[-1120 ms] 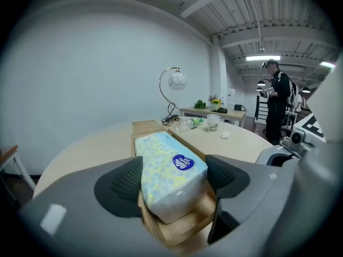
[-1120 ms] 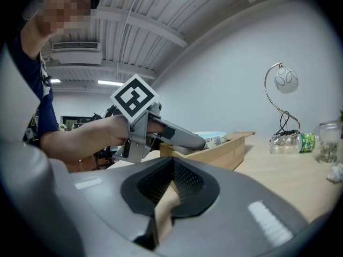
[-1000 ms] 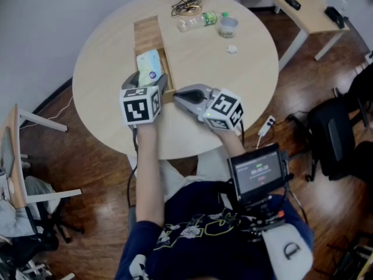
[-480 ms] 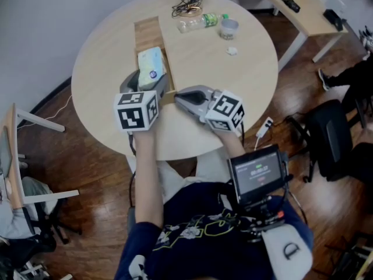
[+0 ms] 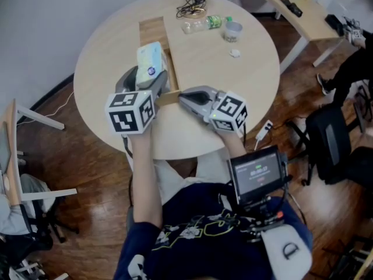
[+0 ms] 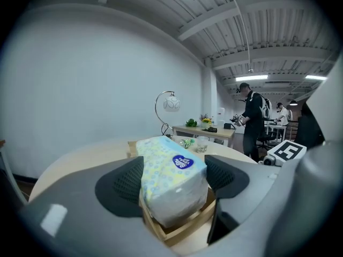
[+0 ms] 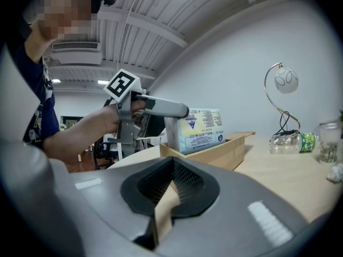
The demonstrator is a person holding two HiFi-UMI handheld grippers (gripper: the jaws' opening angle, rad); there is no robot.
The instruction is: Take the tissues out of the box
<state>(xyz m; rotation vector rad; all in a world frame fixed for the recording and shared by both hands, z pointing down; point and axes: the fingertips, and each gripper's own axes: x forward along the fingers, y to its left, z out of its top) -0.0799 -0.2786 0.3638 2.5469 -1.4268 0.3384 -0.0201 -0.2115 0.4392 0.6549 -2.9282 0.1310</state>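
A pack of tissues (image 5: 149, 63) in a pale dotted wrapper with a blue heart label is held between the pads of my left gripper (image 5: 145, 76). In the left gripper view the pack (image 6: 171, 178) hangs just above the near end of the long wooden box (image 6: 182, 232). The box (image 5: 152, 31) lies on the round table. My right gripper (image 5: 182, 95) is shut on a thin tan flap (image 7: 163, 208) at the box's near end. In the right gripper view the pack (image 7: 201, 130) stands above the box (image 7: 225, 151).
At the far side of the round table (image 5: 245, 98) lie a plastic bottle (image 5: 201, 23), a cup (image 5: 231, 29), a coil of cable (image 5: 192, 3) and a crumpled scrap (image 5: 235, 53). A desk (image 5: 303, 10) stands beyond, with people near it.
My left gripper has risen with the tissue pack, lifting it up out of the box. The right gripper has stayed where it was on the box's end.
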